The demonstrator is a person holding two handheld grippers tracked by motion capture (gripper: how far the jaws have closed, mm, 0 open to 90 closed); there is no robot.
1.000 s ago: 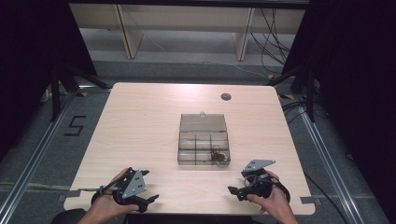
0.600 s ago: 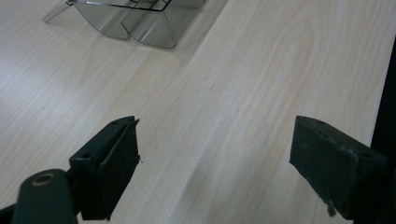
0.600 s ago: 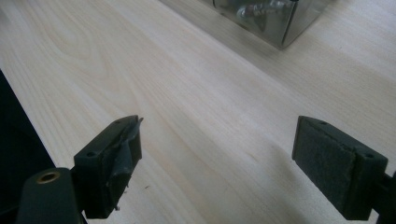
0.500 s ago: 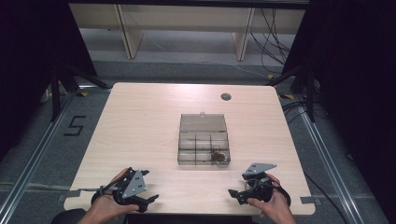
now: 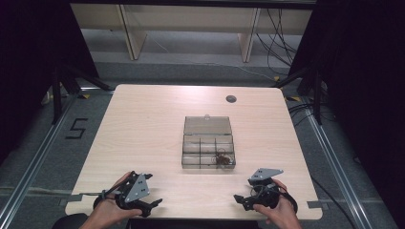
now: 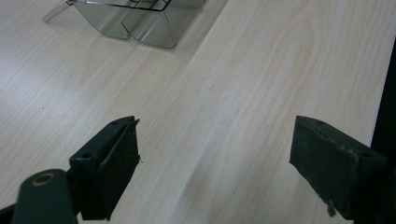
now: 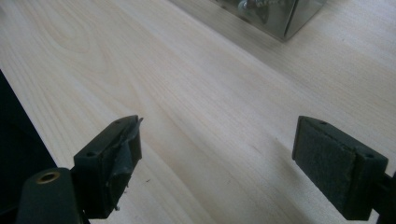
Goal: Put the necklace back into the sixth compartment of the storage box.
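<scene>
A pale wooden table [image 5: 143,129] carries a clear plastic box [image 5: 208,148] near its middle, with the lid [image 5: 207,125] laid open toward the far side. The box is split into small compartments; a dark tangle [image 5: 221,159] lies in the near right one, and it is too small to say what it is, perhaps screws or metal bits. A small dark round hole [image 5: 231,98] sits in the tabletop near the far edge, well apart from the box.

At the near edge, the left hand [image 5: 107,210] holds the left gripper [image 5: 153,205] low over the table, left of the box and pointing inward. Its jaws stand wide apart with only bare wood between them, and a corner of the box [image 6: 140,18] shows at the top of the left gripper view.

The right hand [image 5: 279,210] holds the right gripper [image 5: 237,199] near the table's right corner, pointing left. Its jaws are likewise spread and grip nothing. In the right gripper view the box corner [image 7: 280,16] lies ahead, with something metallic inside it.
</scene>
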